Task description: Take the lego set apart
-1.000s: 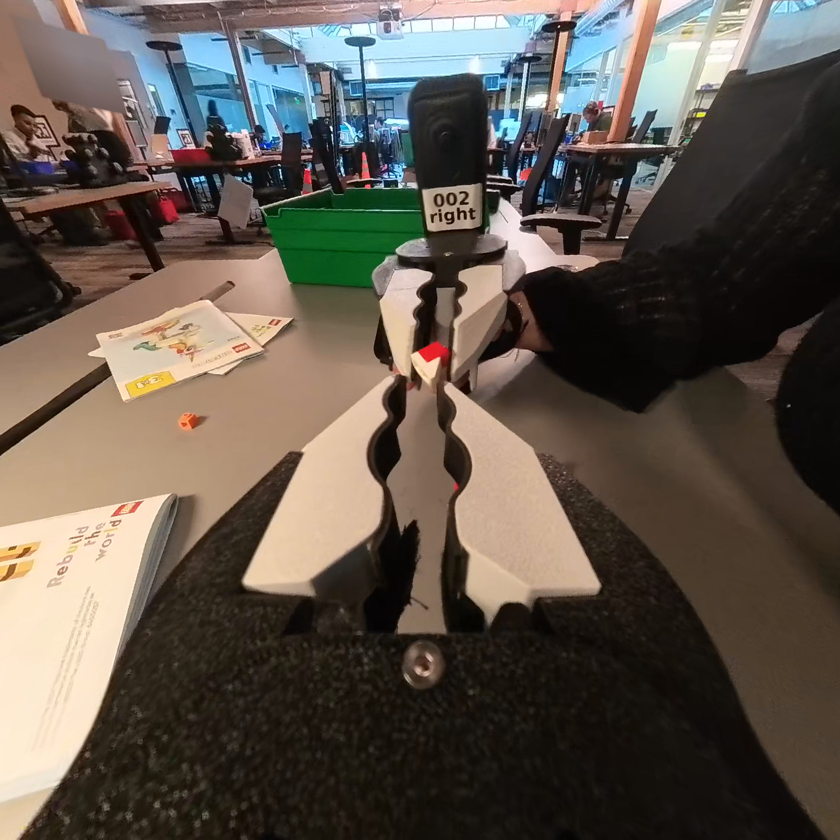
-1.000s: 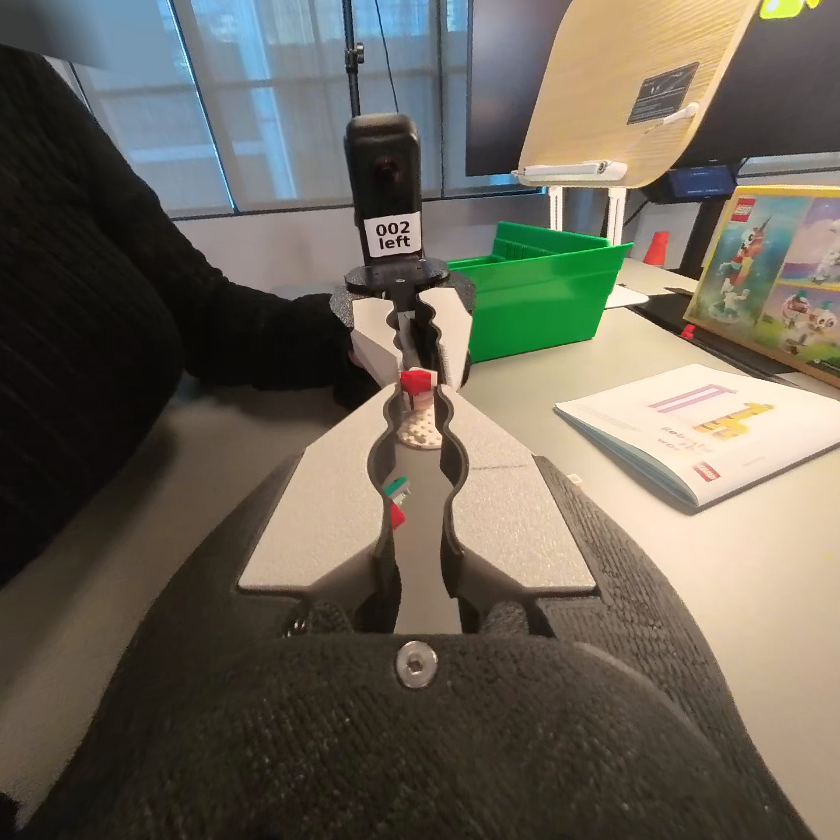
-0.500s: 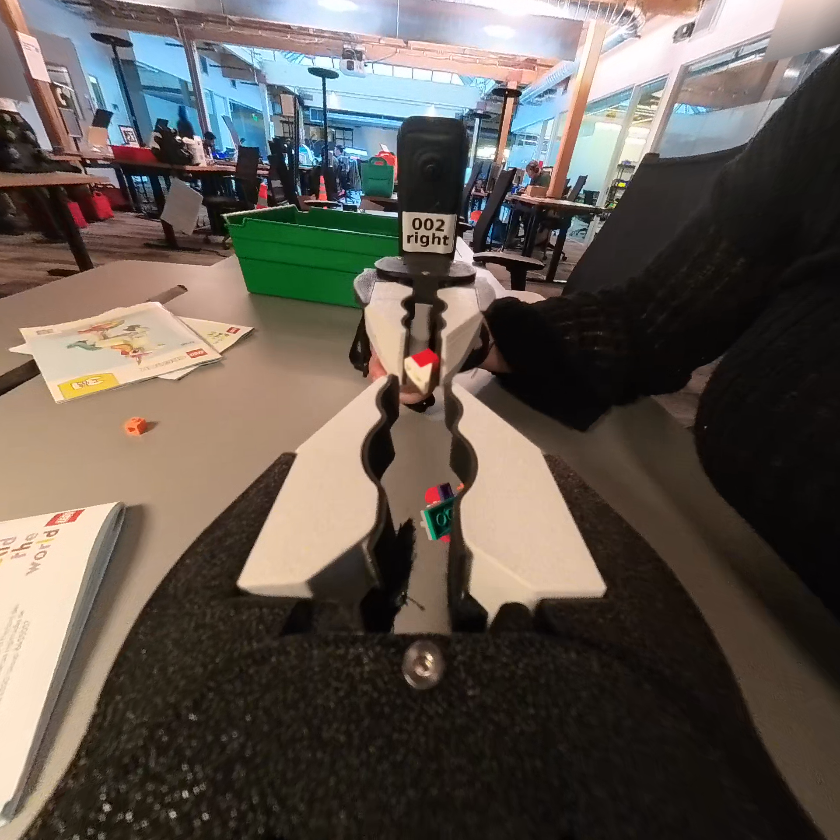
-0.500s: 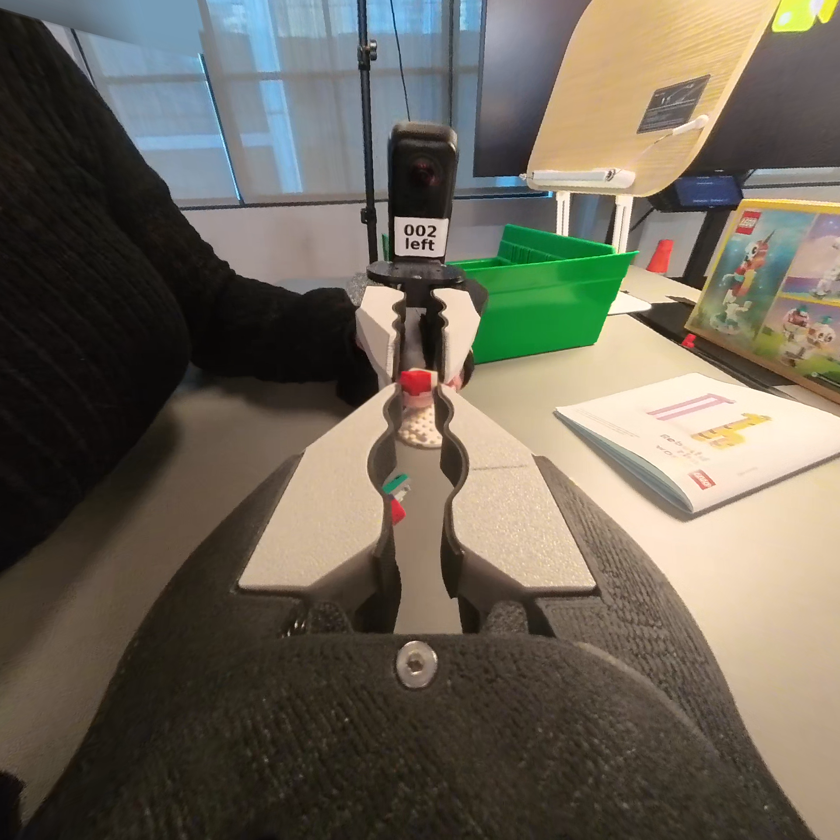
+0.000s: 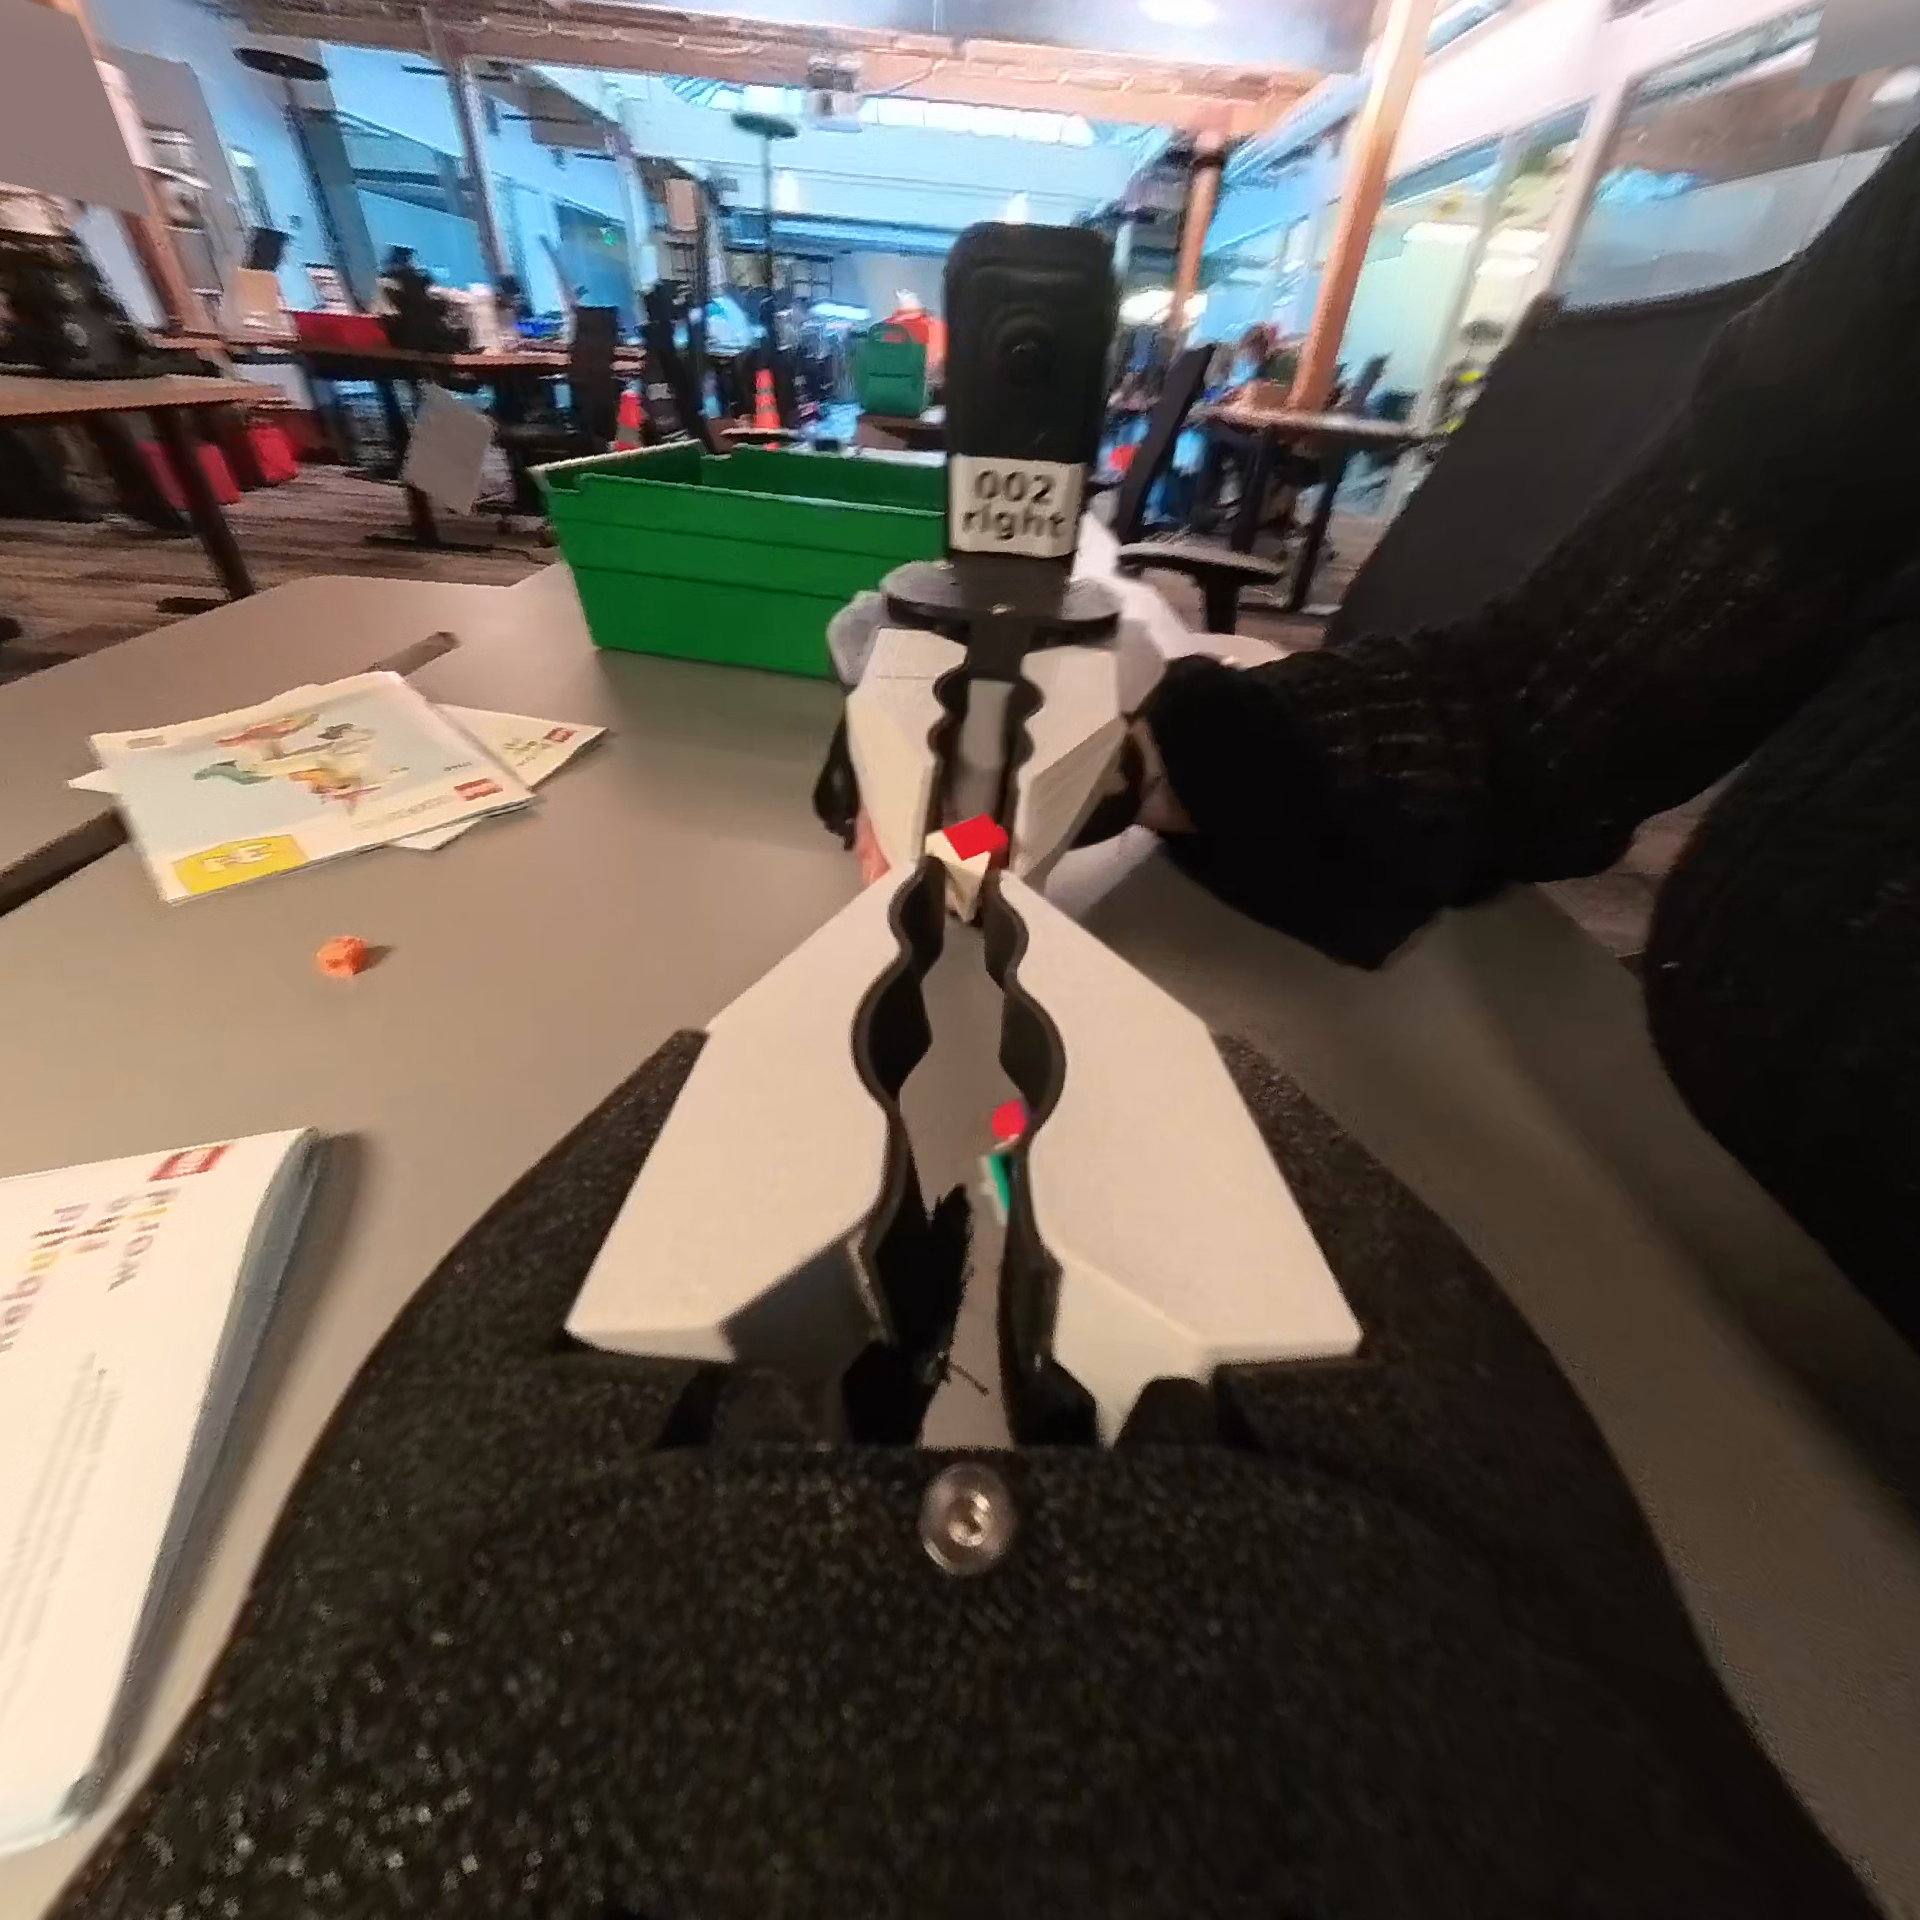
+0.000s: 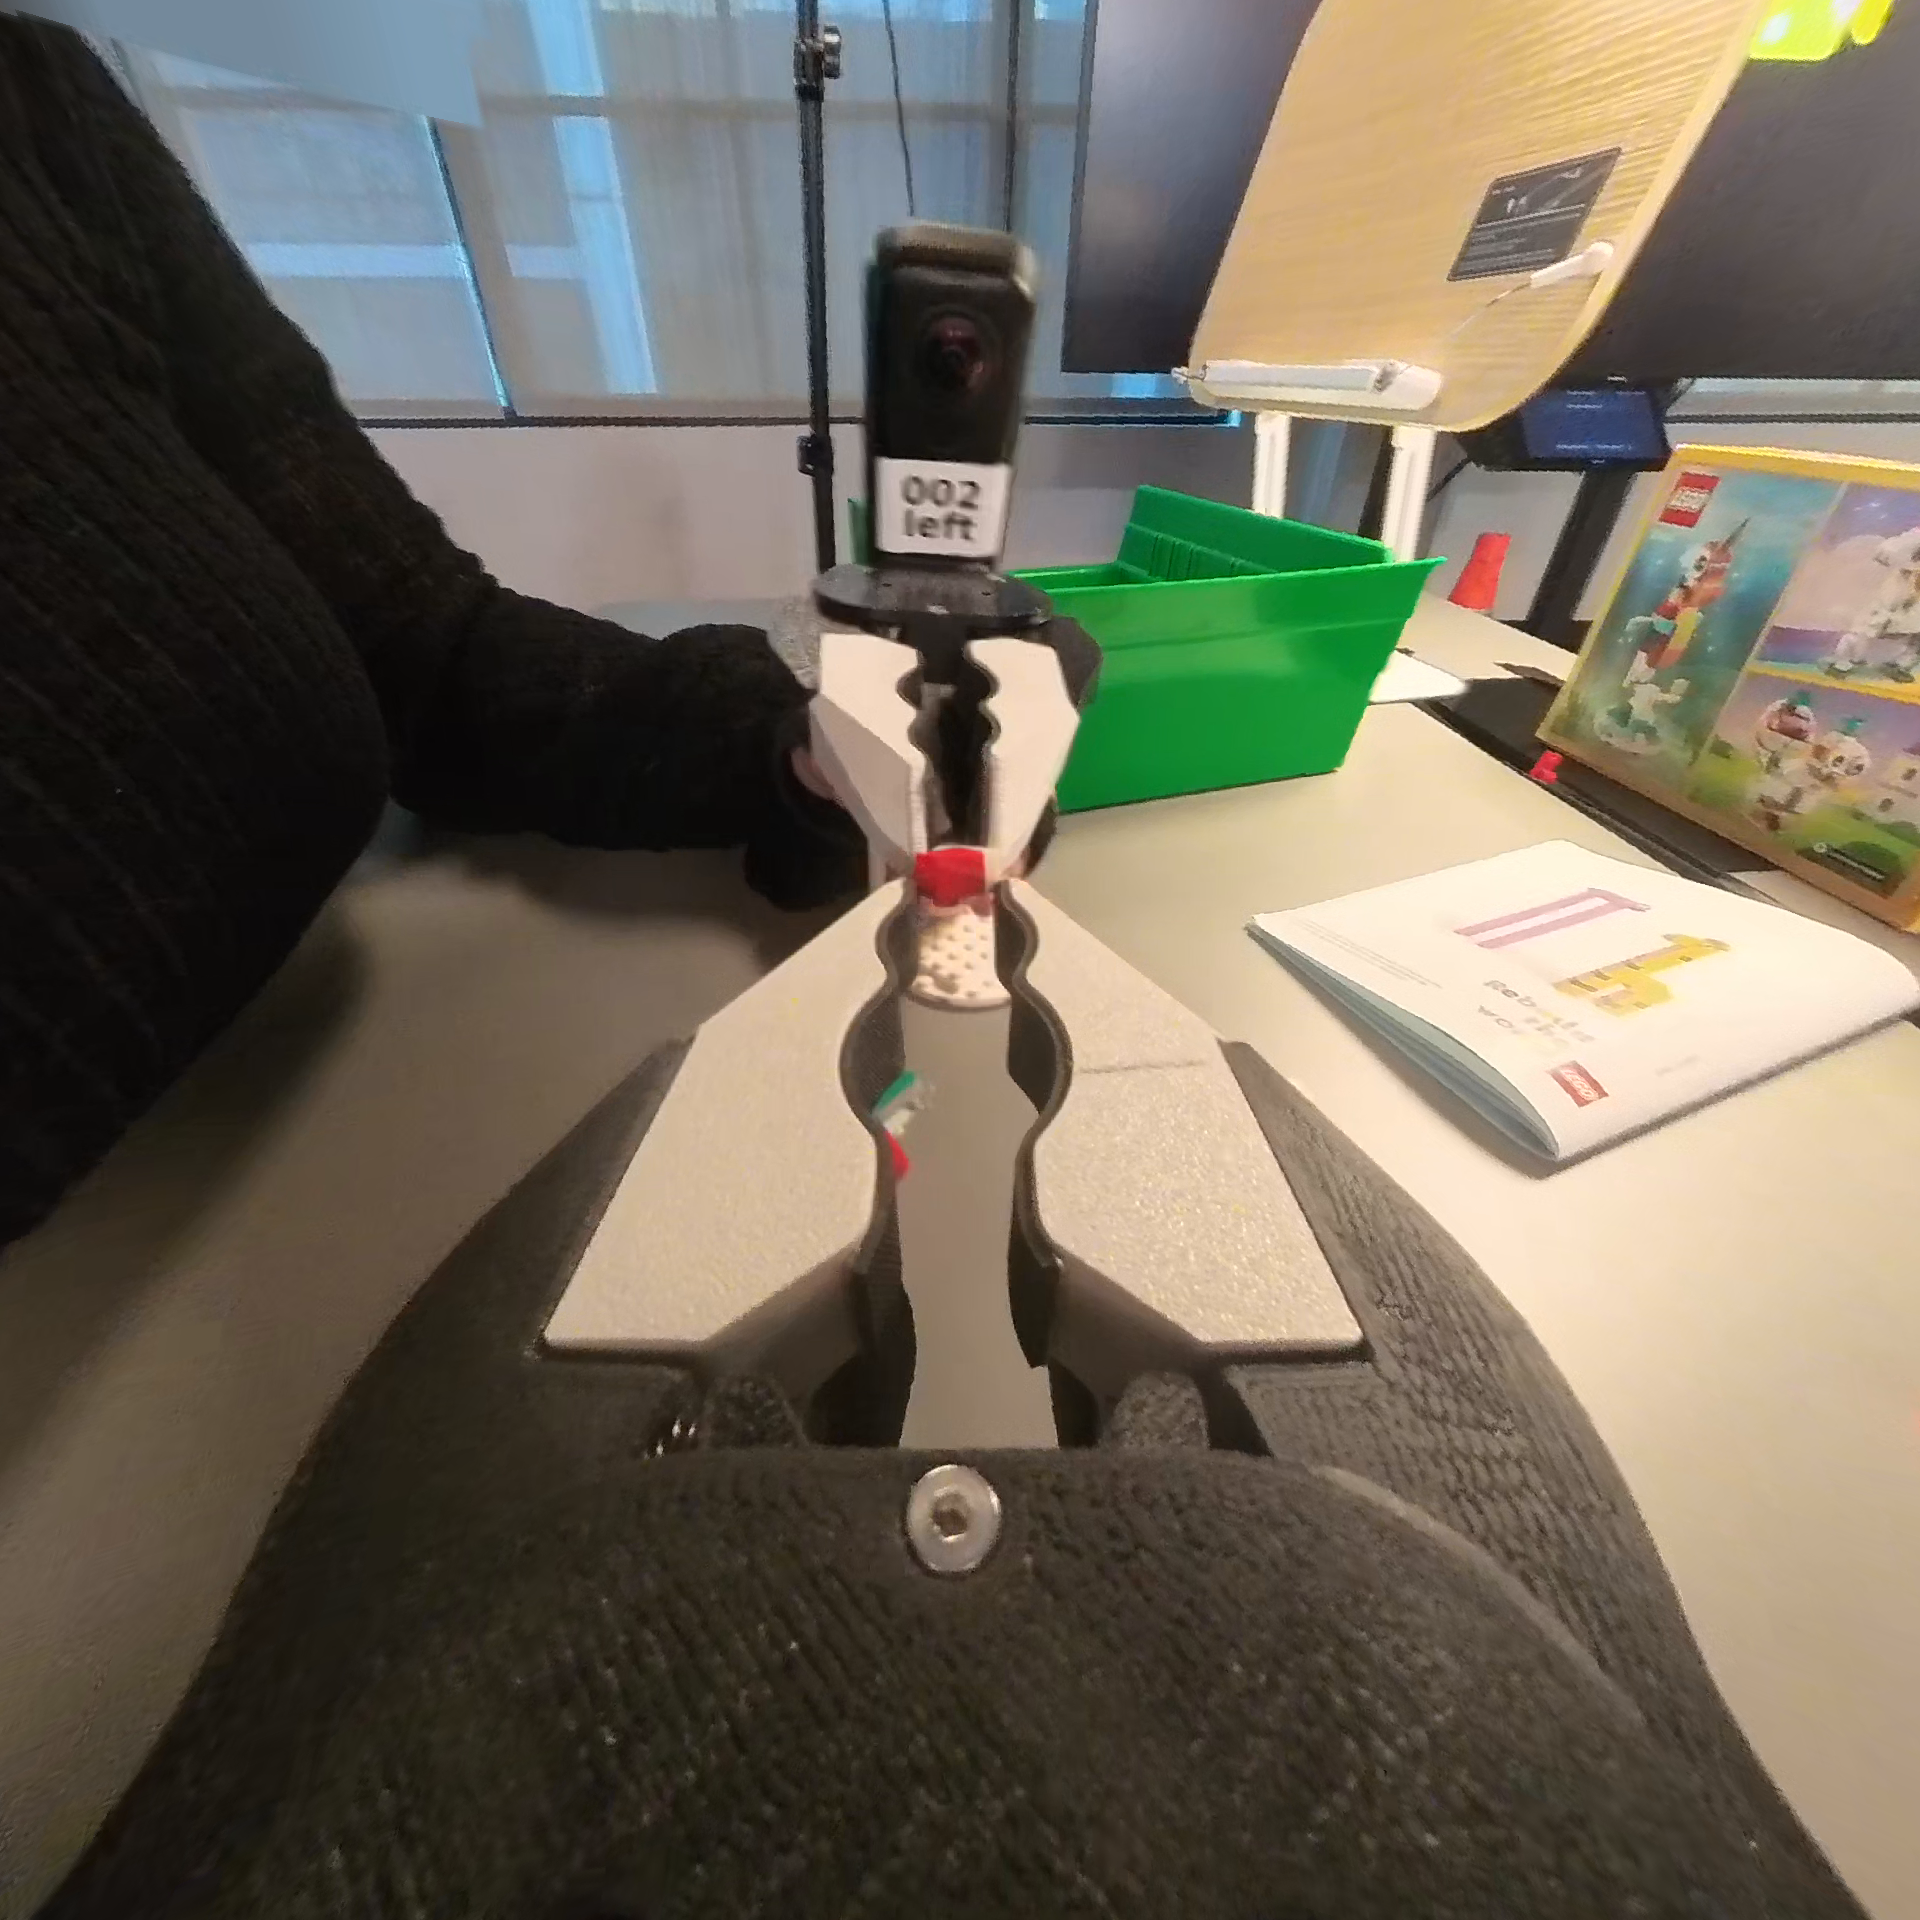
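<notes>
A small red and white lego piece (image 5: pixel 968 844) is held above the grey table between both grippers, which meet tip to tip. My left gripper (image 5: pixel 961 883) is shut on its white lower part. My right gripper (image 6: pixel 951 896) is shut on the same piece (image 6: pixel 948 871), whose red top shows between the tips. A white round studded plate (image 6: pixel 958 961) shows just under it; I cannot tell whether it is attached. A small red, green and white lego bit (image 5: pixel 1003 1148) lies on the table below, also seen through my right fingers' gap (image 6: pixel 900 1112).
A green bin (image 5: pixel 727 561) stands behind, also in the right wrist view (image 6: pixel 1247 665). Booklets lie at left (image 5: pixel 301 779) (image 5: pixel 94 1403) and right (image 6: pixel 1579 987). An orange brick (image 5: pixel 343 956) lies loose. A lego box (image 6: pixel 1766 665) stands far right. Black sleeves (image 5: pixel 1507 748) flank both grippers. The white round studded plate (image 6: pixel 958 961) is about equally far from each gripper, around 12 centimetres.
Both grippers stay shut tip to tip on the red and white piece. They have shifted slightly together, and the loose red-green bit on the table has come into view between my left fingers.
</notes>
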The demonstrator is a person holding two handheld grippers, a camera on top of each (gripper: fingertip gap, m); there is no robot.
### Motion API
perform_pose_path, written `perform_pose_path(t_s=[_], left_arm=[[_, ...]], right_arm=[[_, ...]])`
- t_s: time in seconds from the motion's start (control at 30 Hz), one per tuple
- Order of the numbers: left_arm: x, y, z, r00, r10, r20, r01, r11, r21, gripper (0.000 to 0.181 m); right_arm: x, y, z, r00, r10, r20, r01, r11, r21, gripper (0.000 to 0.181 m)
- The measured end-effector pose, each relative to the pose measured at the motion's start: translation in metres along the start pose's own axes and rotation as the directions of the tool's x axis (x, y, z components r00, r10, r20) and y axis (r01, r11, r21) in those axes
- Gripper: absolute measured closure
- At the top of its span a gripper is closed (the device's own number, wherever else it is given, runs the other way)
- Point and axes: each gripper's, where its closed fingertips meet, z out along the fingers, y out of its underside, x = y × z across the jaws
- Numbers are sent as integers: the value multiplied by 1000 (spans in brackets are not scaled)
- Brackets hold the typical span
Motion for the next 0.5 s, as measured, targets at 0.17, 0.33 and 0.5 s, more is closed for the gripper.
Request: perform_pose_path(t_s=[0.17,0.33,0.5], left_arm=[[-44,19,-5,944,141,299,-91,980,-175,176],[-53,29,-4,923,152,352,-68,968,-240,176],[-50,32,-3,926,186,328,-99,959,-266,176]], right_arm=[[39,15,-1,951,-99,-293,55,986,-155,170],[47,29,3,899,-227,-373,105,942,-320,167],[47,35,5,902,-213,-376,77,936,-345,173]])
